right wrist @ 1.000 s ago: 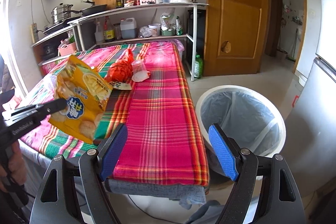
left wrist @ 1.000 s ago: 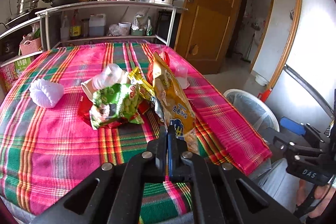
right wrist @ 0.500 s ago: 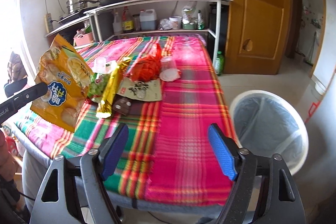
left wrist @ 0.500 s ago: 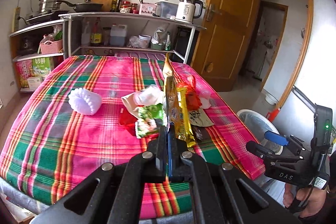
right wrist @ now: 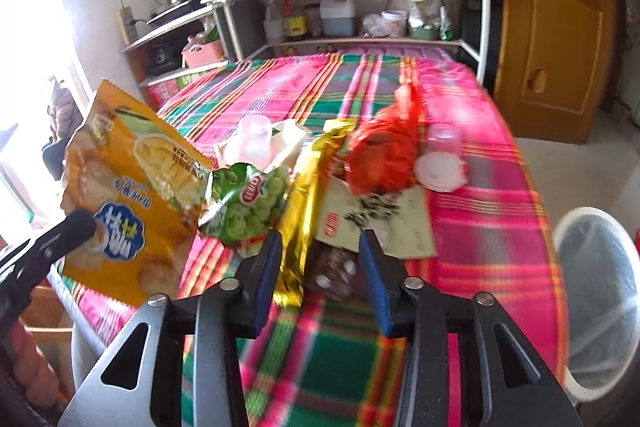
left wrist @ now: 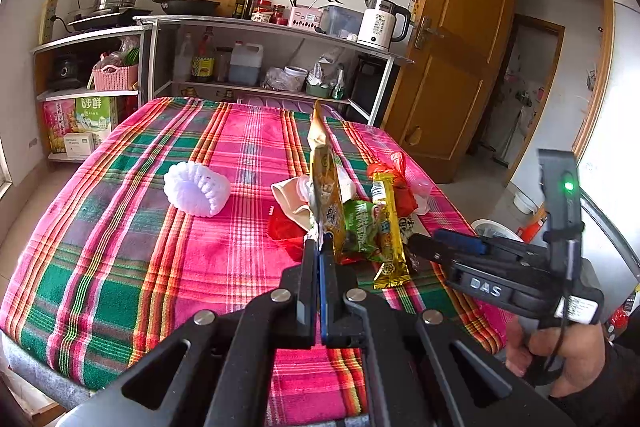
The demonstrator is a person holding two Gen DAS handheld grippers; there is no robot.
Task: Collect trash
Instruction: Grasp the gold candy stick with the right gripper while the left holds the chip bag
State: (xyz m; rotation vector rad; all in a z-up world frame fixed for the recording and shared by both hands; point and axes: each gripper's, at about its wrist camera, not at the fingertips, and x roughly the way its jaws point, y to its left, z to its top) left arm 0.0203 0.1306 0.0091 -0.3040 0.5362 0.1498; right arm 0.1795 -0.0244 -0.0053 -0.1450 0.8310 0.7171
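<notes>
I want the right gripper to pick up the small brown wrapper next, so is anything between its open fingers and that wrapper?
Nothing visible blocks it. The right gripper is open, and the brown wrapper lies on the tablecloth between its fingers. The gold wrapper lies close beside it on the left and might get caught too.

Bench [left wrist: 120, 267]: covered by a pink, green and red plaid cloth.
Left part: a white ribbed foam sleeve [left wrist: 197, 189] lies alone.
Middle: a green snack bag [right wrist: 246, 203], a gold wrapper [right wrist: 304, 203], a red plastic bag [right wrist: 382, 155], a printed paper packet [right wrist: 384, 223].
Near edge: a dark wrapper [right wrist: 334, 273], blurred, possibly chocolate.
Right of the heap: a clear cup [right wrist: 442, 139] and a white lid [right wrist: 440, 173].
</notes>
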